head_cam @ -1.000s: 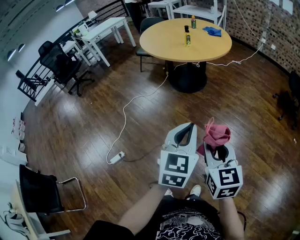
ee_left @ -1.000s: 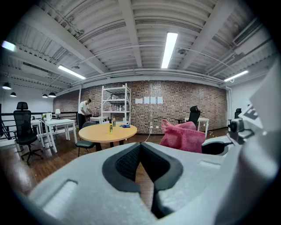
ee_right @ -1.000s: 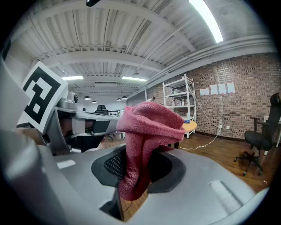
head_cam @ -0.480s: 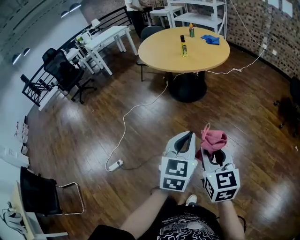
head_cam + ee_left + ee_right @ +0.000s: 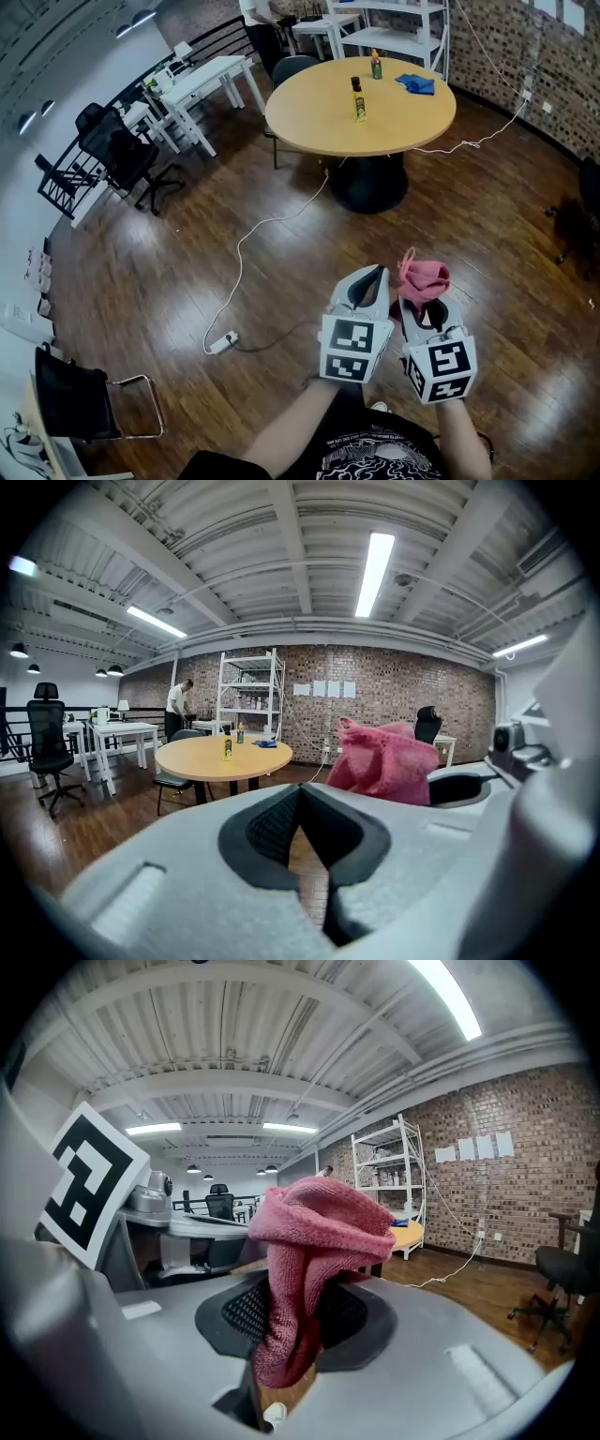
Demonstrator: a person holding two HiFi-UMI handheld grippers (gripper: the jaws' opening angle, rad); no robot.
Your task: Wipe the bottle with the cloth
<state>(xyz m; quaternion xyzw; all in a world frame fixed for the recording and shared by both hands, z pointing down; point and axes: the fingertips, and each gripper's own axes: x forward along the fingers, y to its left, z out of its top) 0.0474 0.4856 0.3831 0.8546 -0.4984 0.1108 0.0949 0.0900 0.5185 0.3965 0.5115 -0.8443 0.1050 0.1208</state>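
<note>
My left claw (image 5: 302, 803) was pressed shut with nothing in it, the dark ribbed pads meeting in a thin seam. Just beside it, my right claw (image 5: 286, 1330) was clamped on the pink cloth (image 5: 314, 1232). It was a soft looped terry rag, pinched at its lower end and bunched above the pads in a loose, floppy hood.

Neither grip had changed over the last second. What had changed was the room. The power strip (image 5: 217, 344) and its white cable (image 5: 246, 246) had slid back toward me across the glossy dark plank floor (image 5: 141, 281). The round desk (image 5: 309, 131) had drawn nearer and sat lower in my head view. I took that to mean I was only walking up with the cloth ready, and no wiping had begun.

Well ahead, the desk was a smooth pale wooden disc on a black pedestal. The yellow bottle (image 5: 357, 99) stood upright near its middle, slim and dark-capped, and I took it for the one to wipe. A smaller bottle (image 5: 376, 66) stood behind it, and a crumpled blue cloth (image 5: 414, 83) lay to the right of that. Both bottles were far out of reach. Beyond the desk were a white shelf (image 5: 384, 28) and a rough brick wall (image 5: 544, 47).
</note>
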